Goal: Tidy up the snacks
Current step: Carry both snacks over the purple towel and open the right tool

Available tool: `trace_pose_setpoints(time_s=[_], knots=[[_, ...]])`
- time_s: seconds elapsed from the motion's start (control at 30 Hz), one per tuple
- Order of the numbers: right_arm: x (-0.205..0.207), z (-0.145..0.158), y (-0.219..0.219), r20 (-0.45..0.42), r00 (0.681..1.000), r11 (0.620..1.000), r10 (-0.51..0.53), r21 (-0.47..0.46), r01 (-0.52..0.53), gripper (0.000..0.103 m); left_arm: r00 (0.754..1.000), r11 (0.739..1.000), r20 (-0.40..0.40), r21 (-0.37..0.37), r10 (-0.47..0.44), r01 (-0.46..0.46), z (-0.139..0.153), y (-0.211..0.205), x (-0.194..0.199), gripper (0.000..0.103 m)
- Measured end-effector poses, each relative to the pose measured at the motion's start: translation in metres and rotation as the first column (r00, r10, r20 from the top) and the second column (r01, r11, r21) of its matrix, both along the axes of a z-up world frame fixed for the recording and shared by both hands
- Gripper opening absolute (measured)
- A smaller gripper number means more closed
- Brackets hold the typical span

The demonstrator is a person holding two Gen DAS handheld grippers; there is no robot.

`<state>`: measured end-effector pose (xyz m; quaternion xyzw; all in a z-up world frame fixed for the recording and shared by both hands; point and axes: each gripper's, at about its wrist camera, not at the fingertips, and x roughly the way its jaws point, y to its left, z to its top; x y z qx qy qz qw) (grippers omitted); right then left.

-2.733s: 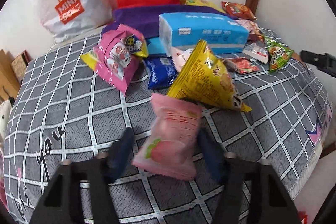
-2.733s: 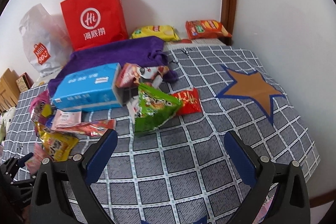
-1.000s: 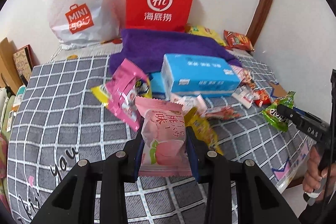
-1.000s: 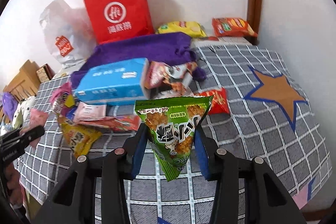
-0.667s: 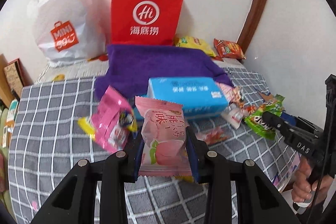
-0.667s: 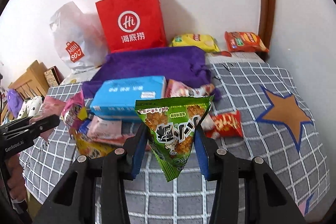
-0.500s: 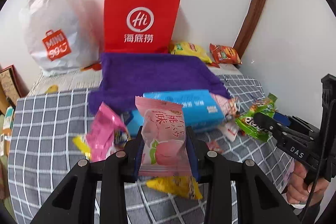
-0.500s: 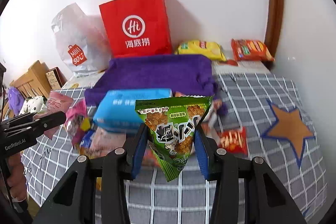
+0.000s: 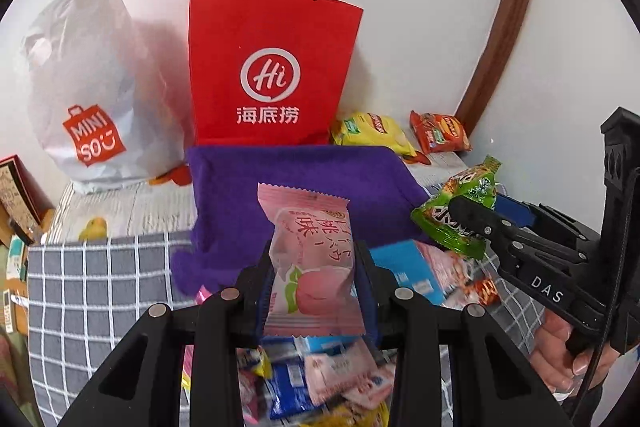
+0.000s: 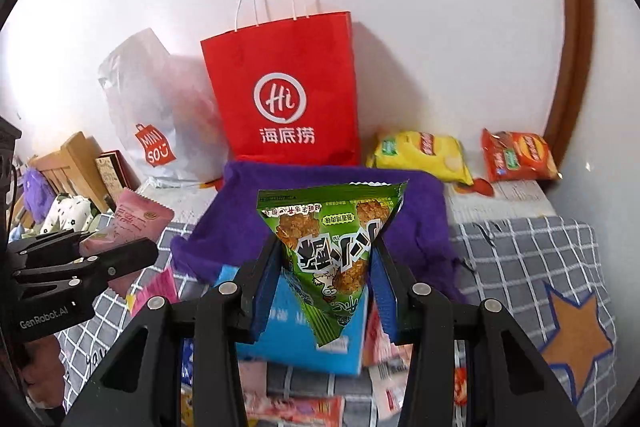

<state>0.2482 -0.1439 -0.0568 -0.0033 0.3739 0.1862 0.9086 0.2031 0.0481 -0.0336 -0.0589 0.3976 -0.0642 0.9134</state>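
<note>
Snacks ride in both of your hands above the grey checked bed cover [image 10: 532,247]: the left hand-held gripper [image 9: 314,291] pinches a pink peach-printed plastic packet [image 9: 310,263]; the right hand-held gripper [image 10: 326,291] pinches a green triangular foil packet [image 10: 332,247]. Both point toward the purple fleece cloth [image 10: 416,211] in front of the red paper carrier bag [image 10: 288,87]; if the cloth is your sorting spot, keep the packets upright, bring them in apart from each other, and lower each until it rests before you let the jaws spread.
</note>
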Motion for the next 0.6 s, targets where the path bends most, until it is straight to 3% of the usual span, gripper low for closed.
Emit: trace_pose_setpoints(time_s=[0.37,0.6], knots=[[0.077,0.009,0.012,0.034,0.999,1.0,-0.018,-0.017,0.018,0.043,1.0,1.0,-0.019,-0.006,0.022,-0.022,0.0,0.015,0.067,0.034],[0.118,-0.008,0.019,0.023,0.999,0.997,-0.027,-0.065,0.028,0.043,0.997,0.999,-0.058,-0.016,0.047,-0.048,-0.017,0.028,0.109,0.034]])
